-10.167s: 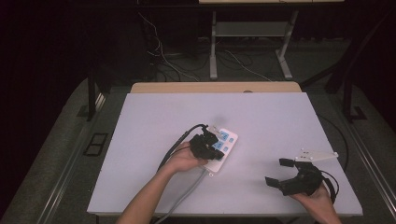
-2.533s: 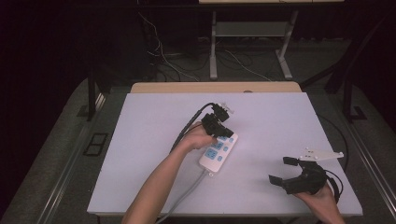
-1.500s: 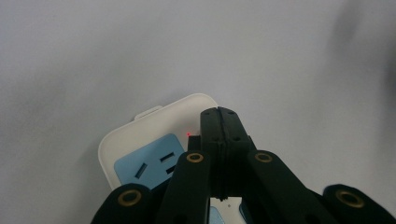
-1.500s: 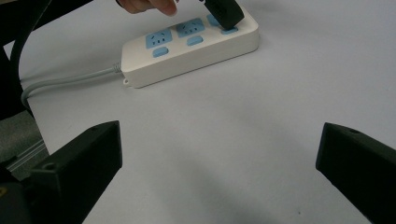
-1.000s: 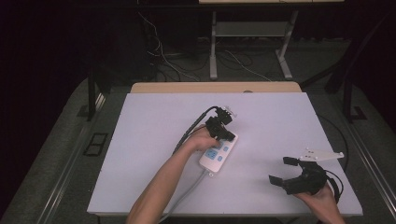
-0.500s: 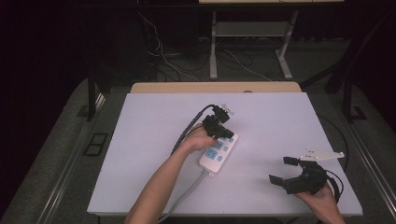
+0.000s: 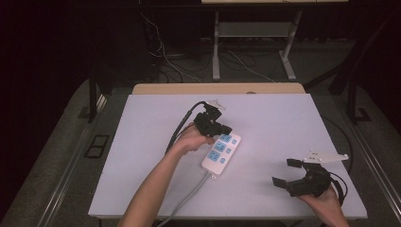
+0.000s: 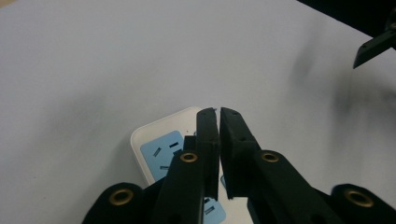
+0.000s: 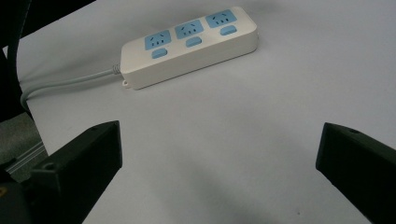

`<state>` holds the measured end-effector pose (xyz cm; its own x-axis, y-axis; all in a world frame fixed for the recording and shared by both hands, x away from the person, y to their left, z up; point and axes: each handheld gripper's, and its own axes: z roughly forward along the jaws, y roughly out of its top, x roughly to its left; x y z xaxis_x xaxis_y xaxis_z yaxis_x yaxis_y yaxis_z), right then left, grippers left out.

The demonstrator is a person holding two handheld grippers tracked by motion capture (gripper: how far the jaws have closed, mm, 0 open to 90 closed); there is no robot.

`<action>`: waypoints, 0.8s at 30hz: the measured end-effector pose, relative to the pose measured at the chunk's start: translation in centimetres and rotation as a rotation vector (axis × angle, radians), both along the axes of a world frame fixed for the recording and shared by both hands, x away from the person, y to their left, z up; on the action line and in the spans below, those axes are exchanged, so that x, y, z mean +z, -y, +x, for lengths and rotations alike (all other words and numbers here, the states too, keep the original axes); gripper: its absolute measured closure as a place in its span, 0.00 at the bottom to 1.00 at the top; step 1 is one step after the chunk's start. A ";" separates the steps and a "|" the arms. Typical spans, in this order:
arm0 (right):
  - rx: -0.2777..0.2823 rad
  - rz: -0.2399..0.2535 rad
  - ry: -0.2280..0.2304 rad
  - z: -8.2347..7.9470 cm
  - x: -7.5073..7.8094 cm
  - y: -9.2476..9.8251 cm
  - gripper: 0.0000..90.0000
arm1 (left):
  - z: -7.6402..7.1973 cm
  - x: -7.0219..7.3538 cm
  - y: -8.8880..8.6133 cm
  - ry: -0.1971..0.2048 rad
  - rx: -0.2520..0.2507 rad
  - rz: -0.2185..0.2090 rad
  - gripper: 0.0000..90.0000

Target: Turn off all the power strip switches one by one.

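High view: power strip (image 7: 221, 153) lies flat near the middle of the white table (image 7: 142, 142), long axis slanted, far end toward the right.
Power strip face: white body, three blue sockets in a row, a small blue switch beside each, seen in the right gripper view (image 9: 189, 45).
Cord: grey cord (image 7: 184, 201) leaves the strip's near end and runs to the table's near edge.
Left gripper: left gripper (image 7: 222, 128) hovers over the strip's far end, held by the left hand (image 7: 194, 140).
Left jaws: nearly pressed together, a thin slit between them; they have just been opening slightly, nothing between them. In the left gripper view (image 8: 218, 112) the tips sit above the end socket (image 8: 161, 154).
Right gripper: right gripper (image 7: 285, 171) rests low near the table's near right corner, well apart from the strip, in the right hand (image 7: 326, 208).
Right jaws: spread wide, empty; the strip lies beyond them.
Surroundings: black cable (image 7: 182, 125) trails from the left gripper; dark floor behind the table.
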<state>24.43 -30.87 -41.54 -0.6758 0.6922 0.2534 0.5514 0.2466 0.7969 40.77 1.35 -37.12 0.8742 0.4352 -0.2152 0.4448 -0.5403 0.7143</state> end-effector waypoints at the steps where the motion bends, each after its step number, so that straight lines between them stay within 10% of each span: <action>1: 0.000 0.000 0.000 0.0 0.0 0.0 0.00 | -0.1 0.1 -0.2 0.000 0.009 -0.007 0.90; 19: -0.001 0.001 0.005 -0.1 0.1 0.0 0.00 | -2.5 1.9 -5.2 -0.003 0.066 -0.040 0.02; 24: -0.001 0.001 0.007 -0.1 0.1 -0.1 0.00 | -3.5 1.7 -7.1 0.007 0.097 -0.039 0.00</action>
